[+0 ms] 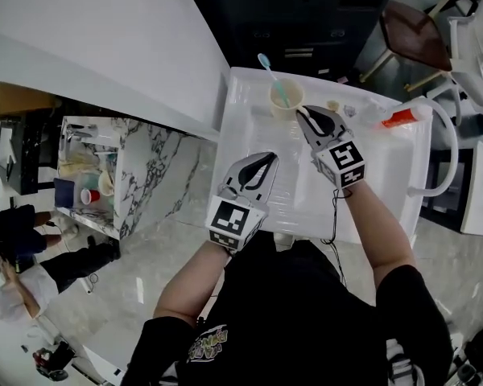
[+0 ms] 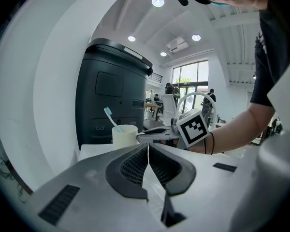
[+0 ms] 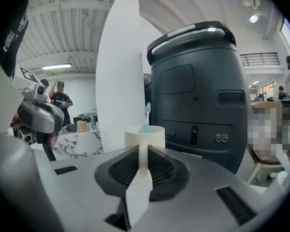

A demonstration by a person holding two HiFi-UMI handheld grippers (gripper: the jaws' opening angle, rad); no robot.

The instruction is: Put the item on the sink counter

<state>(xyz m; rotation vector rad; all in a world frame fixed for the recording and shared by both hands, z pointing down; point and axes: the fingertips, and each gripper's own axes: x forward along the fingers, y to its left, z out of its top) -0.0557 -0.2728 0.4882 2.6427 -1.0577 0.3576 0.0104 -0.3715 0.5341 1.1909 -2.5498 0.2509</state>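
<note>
A cream cup [image 1: 286,100] with a light-blue toothbrush [image 1: 272,76] in it stands upright on the white sink counter [image 1: 249,107], near its far edge. My right gripper [image 1: 305,115] reaches the cup from the right. In the right gripper view its jaws [image 3: 144,151] are shut on a cream strip that runs out from the cup [image 3: 145,135], apparently its handle. My left gripper [image 1: 258,166] hovers over the counter nearer to me, shut with nothing in it. In the left gripper view its pads [image 2: 148,148] meet, and the cup [image 2: 124,135] stands ahead.
An orange-red tube [image 1: 400,119] and a small tan object [image 1: 332,104] lie on the counter's right part, by a white curved faucet [image 1: 448,143]. A large dark appliance [image 3: 198,91] stands behind the counter. A white wall [image 1: 105,39] runs along the left.
</note>
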